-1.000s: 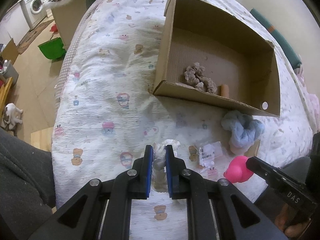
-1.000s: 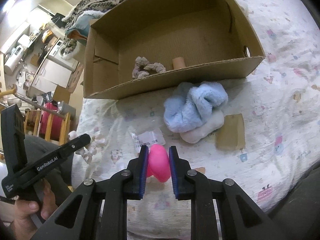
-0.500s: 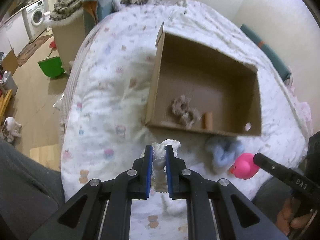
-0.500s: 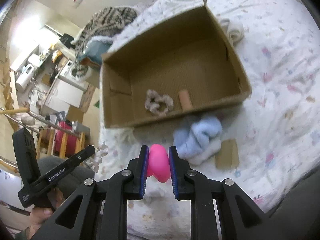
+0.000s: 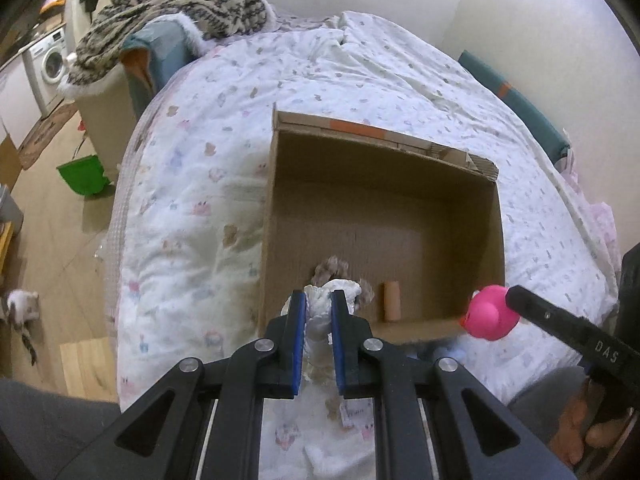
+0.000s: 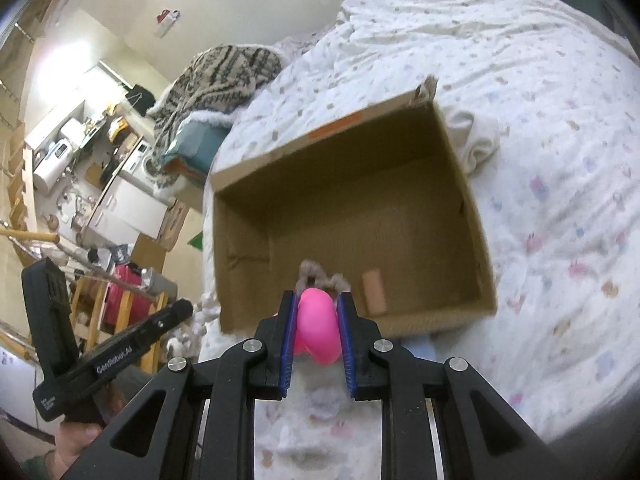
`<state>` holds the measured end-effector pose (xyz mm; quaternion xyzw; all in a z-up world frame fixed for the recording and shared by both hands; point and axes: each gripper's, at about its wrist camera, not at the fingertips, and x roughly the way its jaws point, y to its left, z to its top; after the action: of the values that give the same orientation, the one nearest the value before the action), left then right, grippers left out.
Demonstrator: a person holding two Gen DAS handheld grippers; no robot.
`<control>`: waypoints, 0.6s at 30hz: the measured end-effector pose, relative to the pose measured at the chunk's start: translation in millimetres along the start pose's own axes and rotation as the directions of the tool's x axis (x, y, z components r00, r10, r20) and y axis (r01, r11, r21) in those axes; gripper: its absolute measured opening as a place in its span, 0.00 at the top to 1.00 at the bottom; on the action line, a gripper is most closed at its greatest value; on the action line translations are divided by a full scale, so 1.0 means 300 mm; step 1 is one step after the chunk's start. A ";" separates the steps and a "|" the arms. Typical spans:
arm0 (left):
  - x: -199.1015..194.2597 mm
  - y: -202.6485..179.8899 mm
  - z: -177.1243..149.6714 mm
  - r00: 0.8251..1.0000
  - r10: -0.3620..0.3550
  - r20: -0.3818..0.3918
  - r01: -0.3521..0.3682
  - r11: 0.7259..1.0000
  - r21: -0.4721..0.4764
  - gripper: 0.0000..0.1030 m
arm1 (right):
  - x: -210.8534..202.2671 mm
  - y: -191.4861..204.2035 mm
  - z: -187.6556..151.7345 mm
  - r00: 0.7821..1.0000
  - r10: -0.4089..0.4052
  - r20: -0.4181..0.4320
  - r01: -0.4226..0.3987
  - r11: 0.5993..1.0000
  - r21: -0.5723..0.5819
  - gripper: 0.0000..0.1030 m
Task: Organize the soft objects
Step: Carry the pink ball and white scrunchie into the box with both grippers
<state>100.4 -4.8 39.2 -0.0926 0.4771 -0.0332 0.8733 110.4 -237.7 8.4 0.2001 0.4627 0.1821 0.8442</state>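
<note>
Our left gripper (image 5: 318, 300) clamping white rope toy (image 5: 316, 312), right gripper (image 6: 318, 304) squeezing pink duck (image 6: 318, 328), both over cardboard box (image 5: 276, 208)

right tool (image 6: 318, 312) clamped pink duck (image 6: 316, 330) | above cardboard box (image 6: 476, 240) near rim | grey scrunchie (image 6: 320, 274), tan roll (image 6: 374, 292) inside

This is a lived-in home, a bedroom opening onto a utility corner. A bed with a white quilt printed with small pastel animals (image 5: 192, 184) fills the room, a brown-and-cream patterned knit blanket (image 5: 176, 0) lies heaped at its far end, and a white front-loading washing machine (image 5: 50, 62) stands beyond on a wood-look floor (image 5: 52, 216). A cluttered kitchen-style counter with white appliances (image 6: 60, 148) lines the far wall.
</note>
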 end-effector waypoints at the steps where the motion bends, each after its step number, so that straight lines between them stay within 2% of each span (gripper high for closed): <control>1: 0.012 -0.008 0.010 1.000 0.004 0.001 -0.004 1.000 0.007 0.89 | 0.010 -0.007 0.017 1.000 -0.006 0.007 0.006 1.000 0.006 0.79; 8: 0.126 -0.043 0.056 1.000 0.023 -0.015 -0.023 0.999 0.026 0.89 | 0.085 -0.094 0.049 0.998 -0.060 0.019 0.060 0.998 0.028 0.79; 18: 0.262 -0.076 0.016 0.998 0.035 -0.045 -0.032 0.998 0.059 0.89 | 0.174 -0.159 0.030 0.996 -0.083 -0.023 0.085 0.995 0.056 0.79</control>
<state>147.7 -38.0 -18.8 -0.0582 0.4973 -0.0348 0.8649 150.3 -254.0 -48.3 0.2026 0.4846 0.1352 0.8402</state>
